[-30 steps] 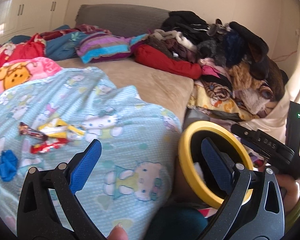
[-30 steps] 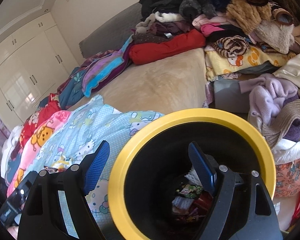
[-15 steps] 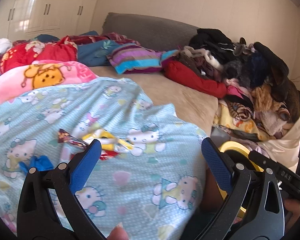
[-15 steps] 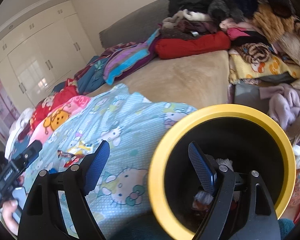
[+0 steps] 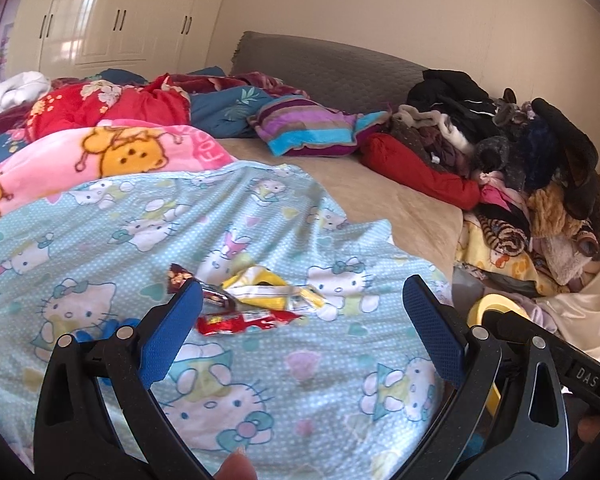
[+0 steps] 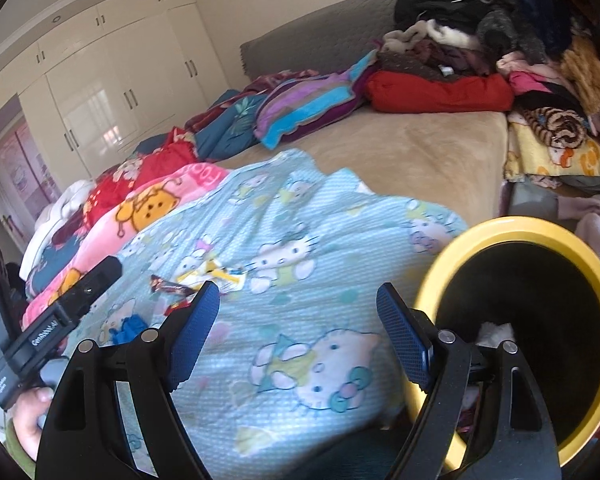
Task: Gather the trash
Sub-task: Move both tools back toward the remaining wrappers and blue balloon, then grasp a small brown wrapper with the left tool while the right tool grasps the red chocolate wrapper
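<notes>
Both grippers have swung from the yellow-rimmed bin [image 6: 540,320] toward wrappers [image 5: 256,304] on the blue blanket [image 5: 260,380]. Left gripper [image 5: 300,328] and right gripper [image 6: 298,320] gape empty; pinching blanket is the risk.

Home bedroom: bed [image 5: 400,200] with cartoon blankets [image 5: 220,240], heaped clothes [image 5: 520,160], built-in wardrobe [image 5: 112,20].

Pale blue cartoon-cat blanket [image 5: 260,216] under both tongs, red wrapper [image 5: 240,322] and yellow wrapper [image 5: 260,286] between left tongs' blue pads [image 5: 172,338], yellow-rimmed black bin [image 6: 540,320] right of right tongs, pink bear blanket [image 5: 112,156] beyond.
</notes>
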